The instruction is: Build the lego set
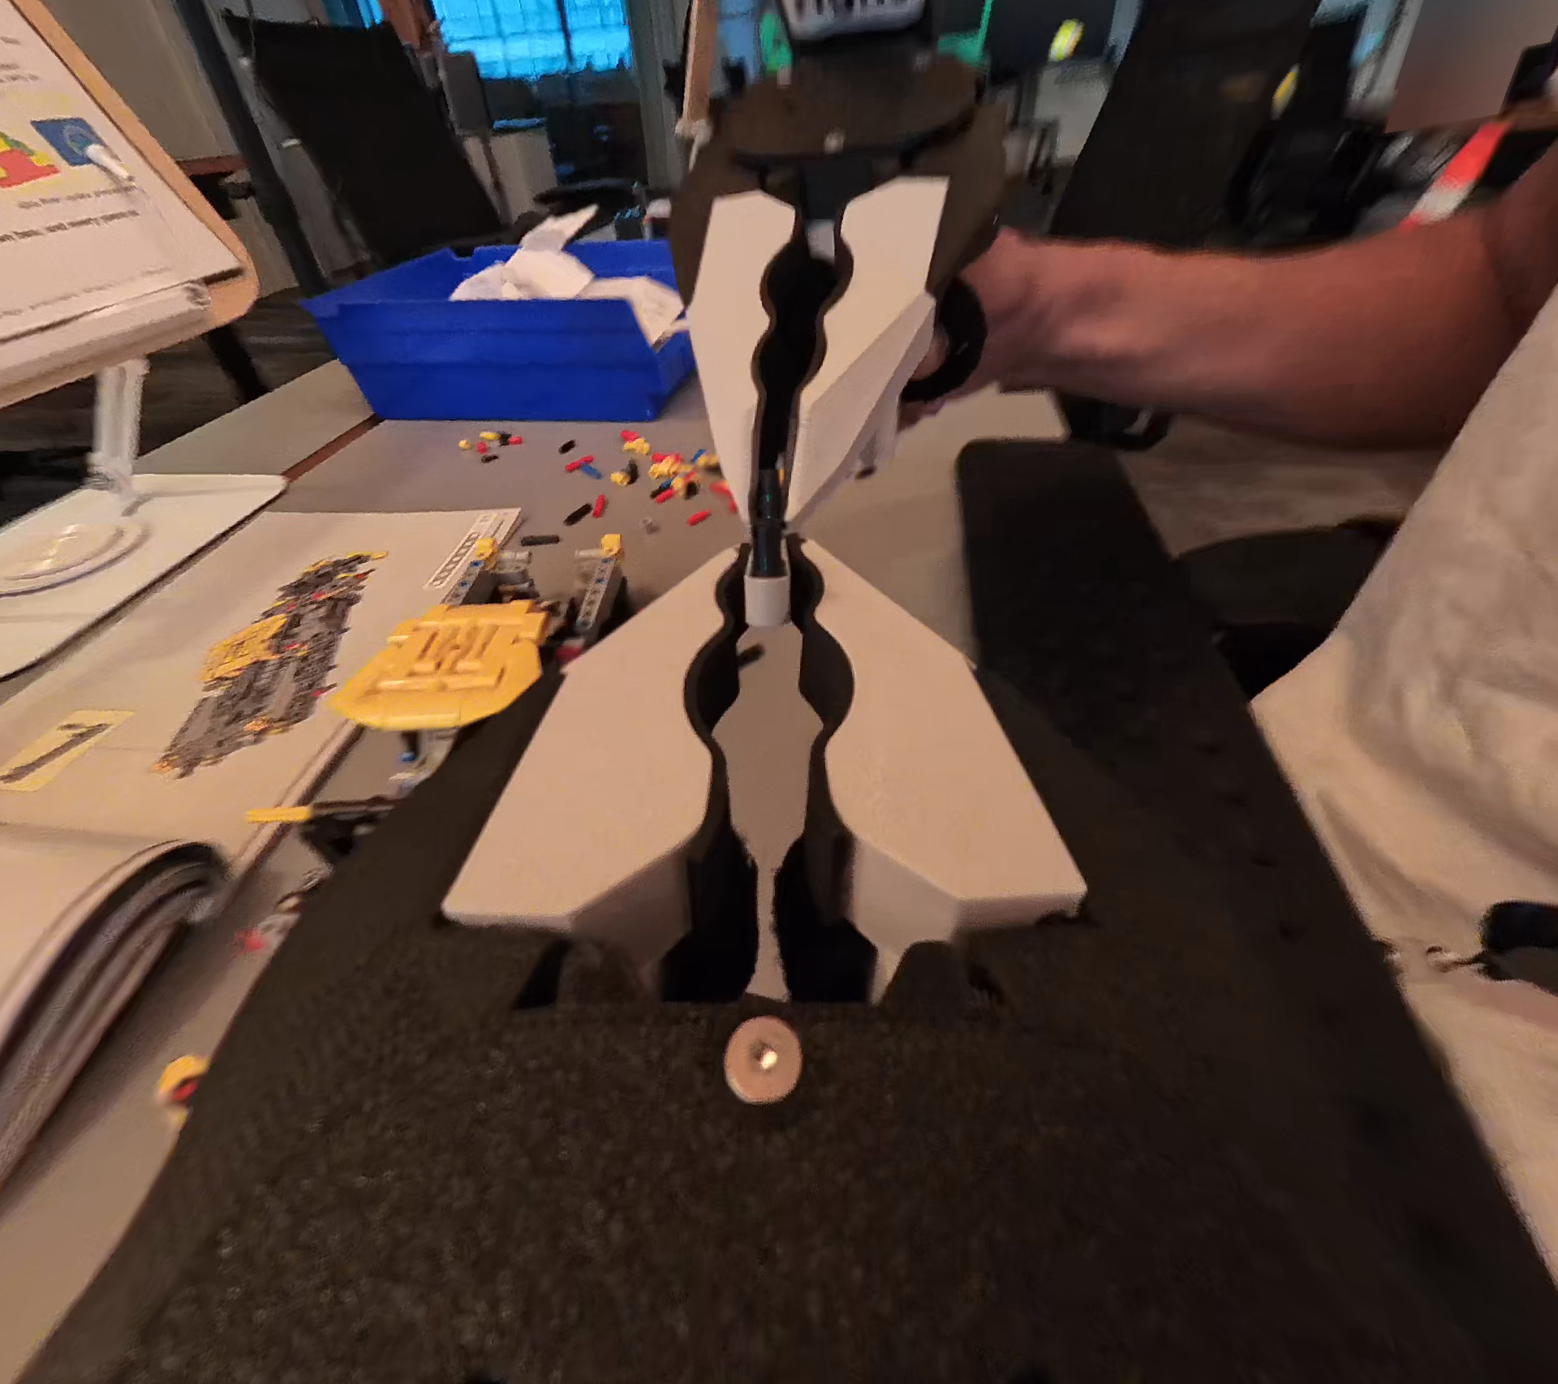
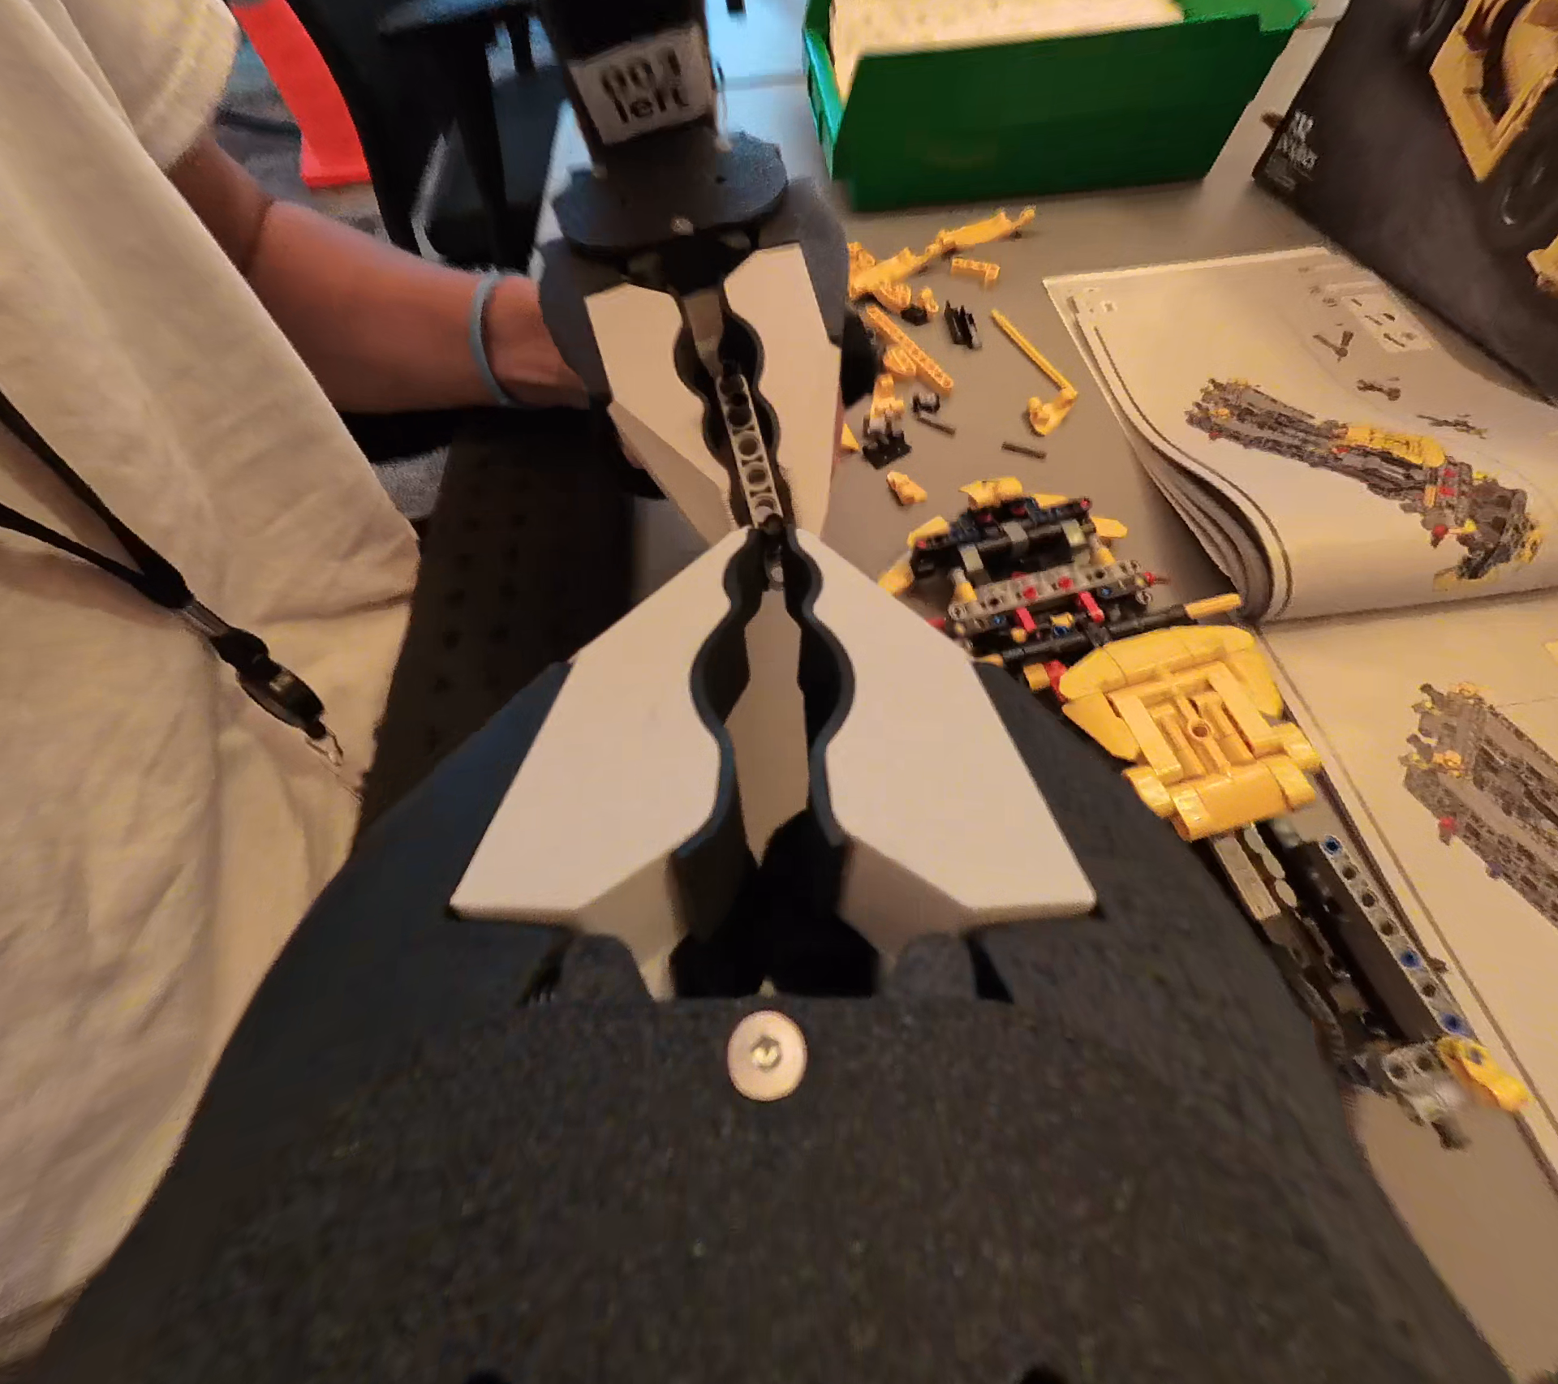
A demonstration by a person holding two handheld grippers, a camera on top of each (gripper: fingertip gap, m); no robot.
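Note:
My left gripper (image 1: 767,572) is shut on a light grey holed beam (image 1: 767,602), seen end-on here and lengthwise in the right wrist view (image 2: 746,446). My right gripper (image 2: 769,553) faces it tip to tip and is shut on a small black pin (image 2: 774,570). The pin (image 1: 765,539) touches the beam's end. Both grippers are held above the table. The partly built yellow and black model (image 2: 1180,737) lies on the table to the right of my right gripper. It also shows left of my left gripper (image 1: 447,661).
An open instruction booklet (image 2: 1349,433) lies beside the model. Loose yellow parts (image 2: 910,298) lie near a green bin (image 2: 1037,104), and small red, blue and black pins (image 1: 666,475) near a blue bin (image 1: 506,349). The set's box (image 2: 1450,121) stands far right. The person's torso is close. My left and right fingertips are right by each other.

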